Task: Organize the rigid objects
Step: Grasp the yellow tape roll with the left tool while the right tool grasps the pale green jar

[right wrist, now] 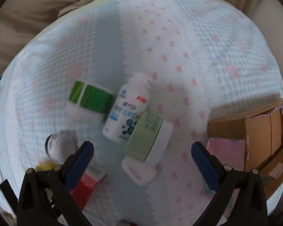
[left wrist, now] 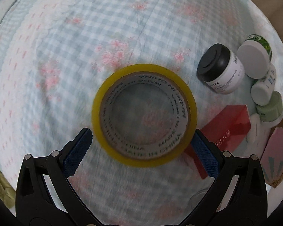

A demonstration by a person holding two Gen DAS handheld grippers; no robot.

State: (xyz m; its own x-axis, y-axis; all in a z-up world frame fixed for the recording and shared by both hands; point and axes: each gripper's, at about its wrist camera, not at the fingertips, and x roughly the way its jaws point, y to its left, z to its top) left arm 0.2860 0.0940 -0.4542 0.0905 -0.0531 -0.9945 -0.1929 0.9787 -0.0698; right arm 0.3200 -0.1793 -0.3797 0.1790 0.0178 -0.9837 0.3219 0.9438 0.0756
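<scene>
A yellow tape roll (left wrist: 144,114) lies flat on the checked bedspread (left wrist: 66,56), just ahead of my left gripper (left wrist: 141,143). The blue pads (left wrist: 77,152) stand wide apart either side of the roll's near edge and do not grip it. My right gripper (right wrist: 142,150) is open and empty above a pale green jar (right wrist: 150,141) lying on its side. A white bottle with blue print (right wrist: 128,111), a green-labelled bottle (right wrist: 88,99) and a black-capped jar (right wrist: 61,145) lie around it. A red box (right wrist: 86,186) is by the left finger.
In the left wrist view, a black-lidded white jar (left wrist: 219,68), white-capped bottles (left wrist: 254,60), a green jar (left wrist: 269,109), a red box (left wrist: 226,130) and a pink carton (left wrist: 275,156) cluster at right. An open cardboard box (right wrist: 258,135) stands right of the right gripper.
</scene>
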